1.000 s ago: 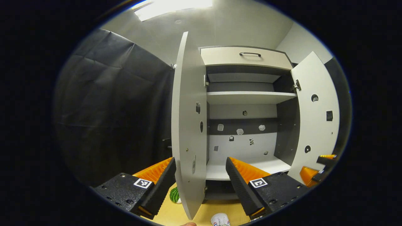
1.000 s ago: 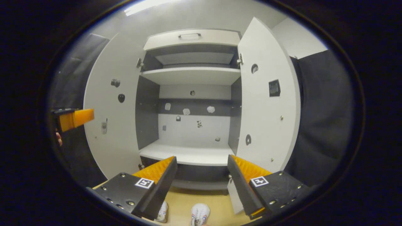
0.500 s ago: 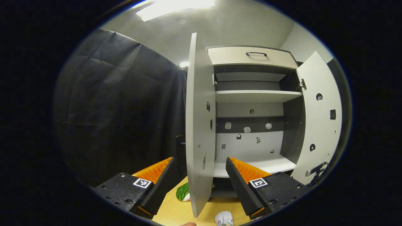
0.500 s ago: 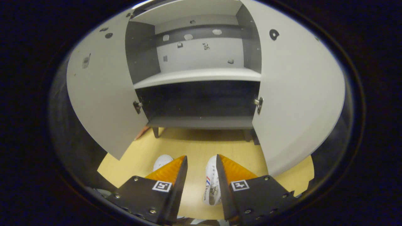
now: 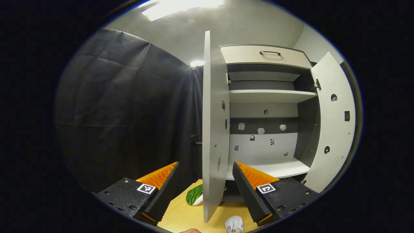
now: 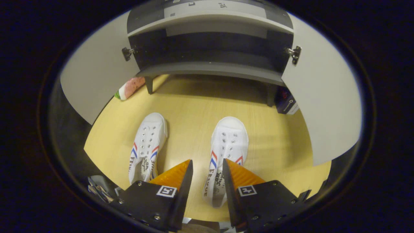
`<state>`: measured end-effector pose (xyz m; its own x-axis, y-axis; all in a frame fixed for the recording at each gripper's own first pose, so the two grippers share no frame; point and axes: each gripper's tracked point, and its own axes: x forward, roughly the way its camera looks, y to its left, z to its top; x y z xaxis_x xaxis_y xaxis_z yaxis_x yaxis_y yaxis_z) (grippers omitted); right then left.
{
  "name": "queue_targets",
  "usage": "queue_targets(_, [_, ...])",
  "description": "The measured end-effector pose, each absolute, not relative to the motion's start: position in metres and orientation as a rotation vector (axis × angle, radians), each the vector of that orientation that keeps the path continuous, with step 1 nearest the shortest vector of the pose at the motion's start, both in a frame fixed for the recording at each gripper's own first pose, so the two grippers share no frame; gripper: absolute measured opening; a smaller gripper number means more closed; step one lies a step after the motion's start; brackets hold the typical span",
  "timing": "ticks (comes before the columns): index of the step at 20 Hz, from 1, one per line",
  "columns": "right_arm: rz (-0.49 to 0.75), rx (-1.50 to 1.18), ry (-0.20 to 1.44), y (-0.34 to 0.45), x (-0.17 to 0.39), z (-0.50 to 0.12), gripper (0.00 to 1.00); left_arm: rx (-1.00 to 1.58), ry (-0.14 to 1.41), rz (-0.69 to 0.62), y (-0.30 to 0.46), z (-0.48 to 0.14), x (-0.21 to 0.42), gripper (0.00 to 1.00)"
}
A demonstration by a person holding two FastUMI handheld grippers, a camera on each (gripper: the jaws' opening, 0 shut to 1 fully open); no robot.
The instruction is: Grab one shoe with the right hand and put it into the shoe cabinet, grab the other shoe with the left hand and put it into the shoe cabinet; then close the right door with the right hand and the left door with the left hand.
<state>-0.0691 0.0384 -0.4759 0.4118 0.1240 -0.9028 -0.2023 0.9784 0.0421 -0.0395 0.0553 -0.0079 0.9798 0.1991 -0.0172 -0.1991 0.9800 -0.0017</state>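
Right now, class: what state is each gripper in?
Left gripper: open, holding nothing.
Right gripper: open, poised over the right-hand shoe, not gripping it.

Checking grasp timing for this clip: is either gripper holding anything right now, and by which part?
Nothing is held. The right gripper is open above the right-hand shoe, its fingers astride the shoe's side wall but not pressing. The left gripper is open and empty.

In the left gripper view a ceiling light (image 5: 181, 5) glares white high above the fingers, blown out, and a smaller bright spot (image 5: 196, 63) shows beside the black cloth — the cabinet (image 5: 268, 97) ahead is evenly lit and sharp. In the right gripper view the yellow floor (image 6: 194, 110) ahead is warmly lit, with soft shadow under the cabinet's base (image 6: 210, 69). Straight edges bow strongly toward both rims — mild softness there.
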Motion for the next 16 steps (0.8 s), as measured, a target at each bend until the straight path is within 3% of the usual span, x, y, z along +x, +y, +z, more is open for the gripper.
queue_targets(10, [0.184, -0.203, 1.310, 0.029, -0.076, -0.534, 0.54, 0.010, 0.048, 0.215, 0.065, -0.020, -0.033, 0.98])
queue_targets(13, [0.178, -0.252, 1.273, 0.027, -0.073, -0.537, 0.40, 0.004, 0.049, 0.216, 0.065, -0.023, -0.031, 0.98])
queue_targets(14, [0.174, -0.289, 1.277, 0.021, -0.075, -0.536, 0.43, 0.002, 0.052, 0.213, 0.064, -0.024, -0.030, 0.98])
queue_targets(16, [0.163, -0.263, 1.244, 0.020, -0.071, -0.533, 0.20, 0.001, 0.063, 0.205, 0.062, -0.029, -0.028, 0.98])
